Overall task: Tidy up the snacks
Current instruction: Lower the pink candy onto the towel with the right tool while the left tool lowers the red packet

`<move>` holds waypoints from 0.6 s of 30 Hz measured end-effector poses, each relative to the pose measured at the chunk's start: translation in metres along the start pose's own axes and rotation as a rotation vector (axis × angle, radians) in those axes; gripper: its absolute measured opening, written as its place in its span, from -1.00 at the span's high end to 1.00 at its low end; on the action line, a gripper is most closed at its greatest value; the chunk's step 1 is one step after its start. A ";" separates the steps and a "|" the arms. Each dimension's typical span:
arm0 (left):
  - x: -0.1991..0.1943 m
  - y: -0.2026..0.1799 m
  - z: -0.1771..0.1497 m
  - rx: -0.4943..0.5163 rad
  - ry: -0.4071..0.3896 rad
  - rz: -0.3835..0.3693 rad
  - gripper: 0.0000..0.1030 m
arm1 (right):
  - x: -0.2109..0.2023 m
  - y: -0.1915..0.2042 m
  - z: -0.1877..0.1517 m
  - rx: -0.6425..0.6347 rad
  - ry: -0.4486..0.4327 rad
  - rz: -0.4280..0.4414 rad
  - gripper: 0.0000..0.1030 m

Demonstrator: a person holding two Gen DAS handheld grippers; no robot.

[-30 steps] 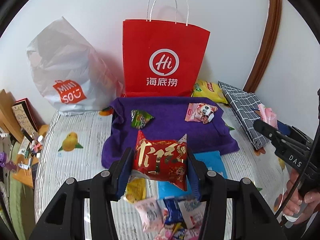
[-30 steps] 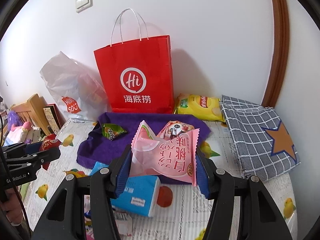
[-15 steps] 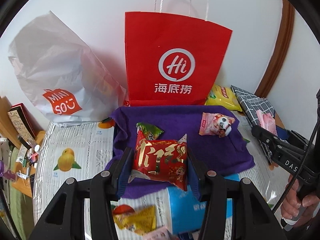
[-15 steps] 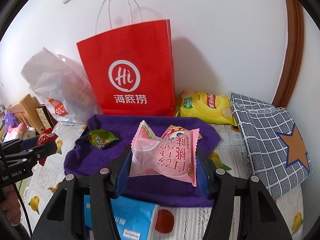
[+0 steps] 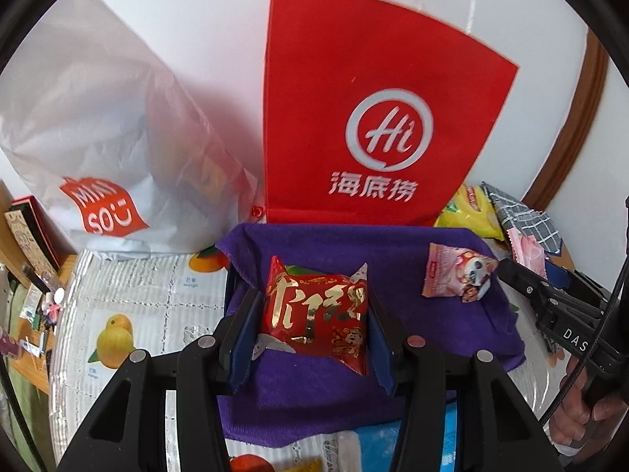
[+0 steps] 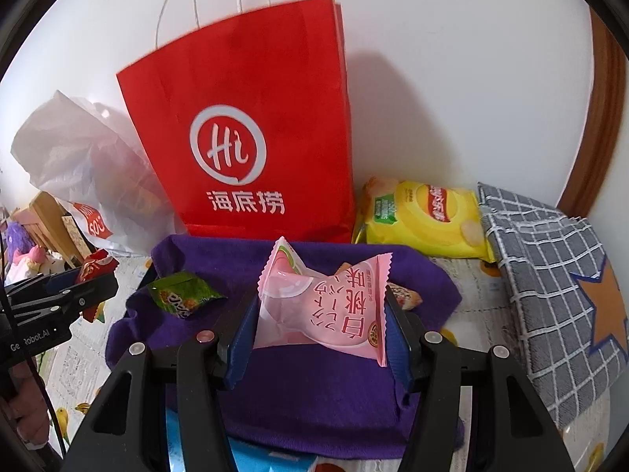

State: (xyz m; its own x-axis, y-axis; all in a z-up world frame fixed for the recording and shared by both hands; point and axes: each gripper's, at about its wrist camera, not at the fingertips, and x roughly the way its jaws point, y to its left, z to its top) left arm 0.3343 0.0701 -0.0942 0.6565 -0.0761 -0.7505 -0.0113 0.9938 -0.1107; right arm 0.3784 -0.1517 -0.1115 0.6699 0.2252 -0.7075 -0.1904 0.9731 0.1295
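Both wrist views, carry phase. We hold the left hand-held gripper [image 5: 314, 316] closed on a glossy red foil snack packet with gold lettering [image 5: 316, 314], pinched between its blue pads at centre frame. The right hand-held gripper [image 6: 320, 314] is likewise clamped on a pale pink plastic snack packet with red characters [image 6: 326, 308].

Compared with one second ago, both views have advanced: the folded purple towel [image 5: 432, 338], formerly in the middle distance, now fills the lower centre of each frame and lies under both held packets. The red paper shopping bag with white rope handles [image 6: 251, 133] has grown to dominate the upper centre. The loose heap of packets and most of the blue pack seen earlier at the bottom of the left view have dropped out of frame.

We judge that both packets have been brought from the pick-up area to the towel, where two snacks already lie: a small green crinkled packet [image 6: 182, 295] at its left and a pink packet printed with a cartoon dog face [image 5: 458, 277] at its right. Release onto the free middle of the towel appears the likely next step, though neither gripper has yet opened.

Background: a white translucent plastic bag with an orange logo [image 5: 102, 133] at left, a yellow crisp bag [image 6: 426, 218] and a grey checked fabric pouch with an orange star [image 6: 558, 295] at right, all on the fruit-printed desk [image 5: 129, 310].
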 end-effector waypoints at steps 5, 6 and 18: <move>0.017 0.005 -0.003 0.001 0.046 0.013 0.06 | 0.018 -0.001 -0.002 -0.017 0.038 0.007 -0.11; 0.019 0.006 -0.003 0.000 0.052 0.013 0.06 | 0.020 -0.002 -0.003 -0.023 0.043 0.005 -0.12; 0.029 0.024 -0.004 -0.044 0.070 0.029 0.06 | 0.018 -0.022 0.001 -0.031 0.039 -0.004 -0.13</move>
State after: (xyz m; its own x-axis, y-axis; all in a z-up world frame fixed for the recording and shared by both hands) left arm 0.3503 0.0915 -0.1215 0.6011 -0.0543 -0.7973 -0.0636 0.9913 -0.1155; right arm 0.3952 -0.1691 -0.1266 0.6425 0.2185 -0.7345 -0.2103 0.9720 0.1052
